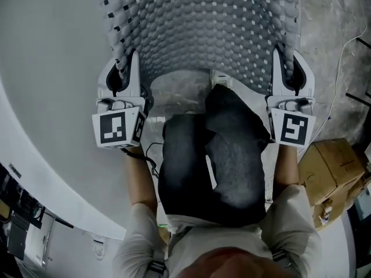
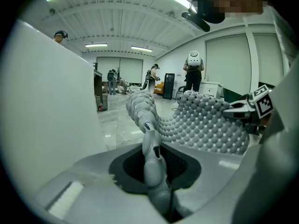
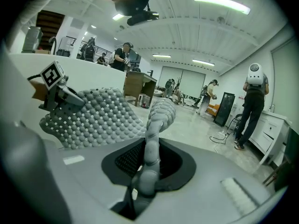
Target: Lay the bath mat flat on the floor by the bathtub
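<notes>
A grey bath mat [image 1: 203, 30] with rows of round bumps hangs stretched between my two grippers, sagging in the middle above the floor. My left gripper [image 1: 120, 68] is shut on the mat's near left edge, next to the white bathtub [image 1: 46, 97]. My right gripper [image 1: 287, 68] is shut on the near right edge. In the left gripper view the mat edge [image 2: 152, 153] runs pinched between the jaws, and the bumpy mat [image 2: 205, 122] spreads to the right. In the right gripper view the mat edge [image 3: 152, 148] is clamped likewise, with the mat [image 3: 93, 118] spreading left.
The white bathtub wall [image 2: 42, 106] rises close on my left. Cardboard boxes [image 1: 333, 172] stand at the right, with a white cable [image 1: 342, 68] on the grey marbled floor [image 1: 330, 22]. Several people [image 3: 254, 106] stand further off in the hall.
</notes>
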Motion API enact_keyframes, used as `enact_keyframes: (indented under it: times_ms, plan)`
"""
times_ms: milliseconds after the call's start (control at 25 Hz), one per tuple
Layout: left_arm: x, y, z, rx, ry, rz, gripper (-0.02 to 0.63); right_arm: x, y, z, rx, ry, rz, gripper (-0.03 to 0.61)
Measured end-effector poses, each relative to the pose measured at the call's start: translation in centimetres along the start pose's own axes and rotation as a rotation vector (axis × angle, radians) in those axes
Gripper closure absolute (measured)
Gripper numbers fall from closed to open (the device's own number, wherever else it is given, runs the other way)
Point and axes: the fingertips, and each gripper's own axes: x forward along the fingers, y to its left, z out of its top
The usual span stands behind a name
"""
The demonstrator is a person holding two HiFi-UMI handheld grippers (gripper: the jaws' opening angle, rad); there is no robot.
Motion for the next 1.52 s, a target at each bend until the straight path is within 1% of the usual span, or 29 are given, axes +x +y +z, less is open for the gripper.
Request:
enact_keyframes:
  times_ms: [160, 480, 760, 1040, 1160, 1320, 1440, 1520]
  plan:
    - [0.6, 0.1, -0.3, 0.022, -0.004, -0.007, 0.555, 0.4, 0.0, -0.9, 0.01, -0.012, -0.009, 0.511]
    - [-0.8, -1.0, 1.3, 0.058, -0.006, 0.018, 0.556, -1.3, -1.4, -0.8, 0.015, -0.039, -0.016, 0.511]
    - [0.1, -0.1, -0.3, 0.069, -0.017, 0.022, 0.555, 0.0, -0.9, -2.2, -0.003, -0.051, -0.024, 0.511]
    - [0.5, 0.3, -1.1, 0.078, 0.019, 0.03, 0.557, 0.5, -1.1, -3.8, 0.009, -0.033, -0.025, 0.509]
    - [0.6, 0.5, -1.2, 0.076, 0.031, 0.038, 0.555, 0.9, -0.8, -4.3, 0.029, -0.03, -0.019, 0.509]
    - [1.0, 1.4, -2.4, 0.074, 0.05, 0.058, 0.555, 2.0, -0.1, -5.3, 0.036, -0.016, -0.008, 0.509]
    - [1.7, 2.2, -3.3, 0.061, 0.059, 0.066, 0.555, 3.1, 0.2, -5.8, 0.055, -0.03, -0.003, 0.509]
    - [2.2, 2.7, -3.7, 0.054, 0.059, 0.07, 0.555, 3.5, 0.2, -6.8, 0.047, -0.01, -0.01, 0.509]
